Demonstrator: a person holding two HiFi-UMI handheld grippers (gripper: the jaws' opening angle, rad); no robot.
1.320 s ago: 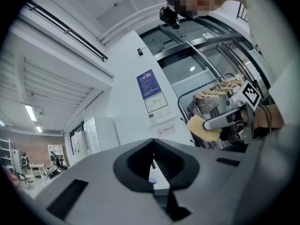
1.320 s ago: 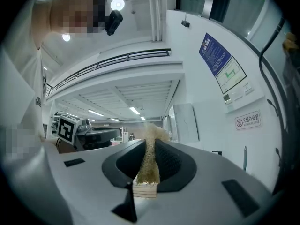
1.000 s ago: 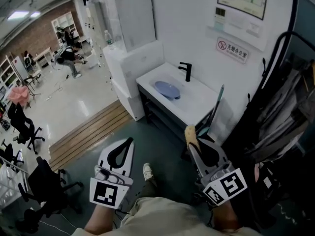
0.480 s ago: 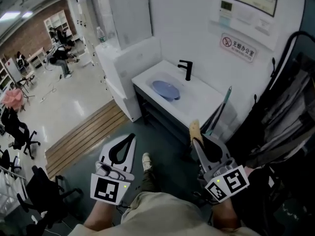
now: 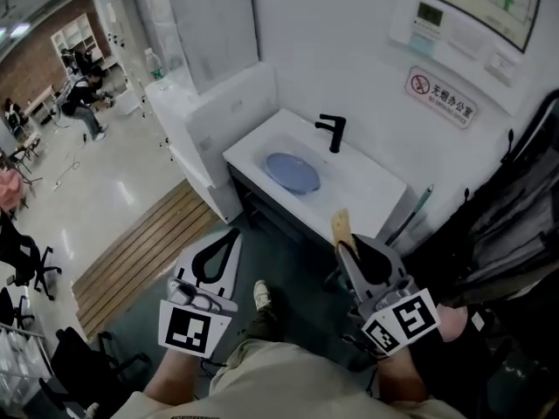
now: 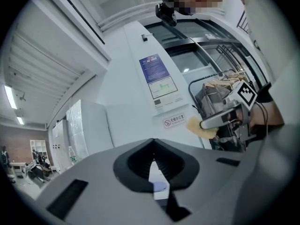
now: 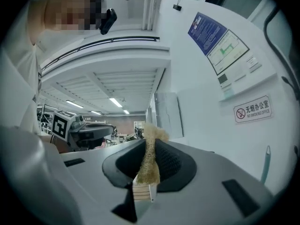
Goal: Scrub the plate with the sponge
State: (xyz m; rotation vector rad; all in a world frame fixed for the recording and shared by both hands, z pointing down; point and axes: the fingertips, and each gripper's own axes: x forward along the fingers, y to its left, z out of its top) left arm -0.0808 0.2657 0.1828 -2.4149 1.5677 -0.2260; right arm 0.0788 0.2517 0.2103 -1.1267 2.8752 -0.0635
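The right gripper point(image 5: 344, 248) was clamped on the sponge point(image 5: 340, 225) — its tip poking past the jaws — short of the sink point(image 5: 371, 186). The blue plate point(image 5: 292, 173) lay in the sink; the left gripper point(image 5: 230, 236), clenched empty, also hung short of it.

The head view looks steeply down from the person's head, the sink counter point(image 5: 371, 188) well off at 12 o'clock. Both gripper views face level toward the white wall point(image 7: 197, 78), sharing its no-smoking sign point(image 7: 252, 109).
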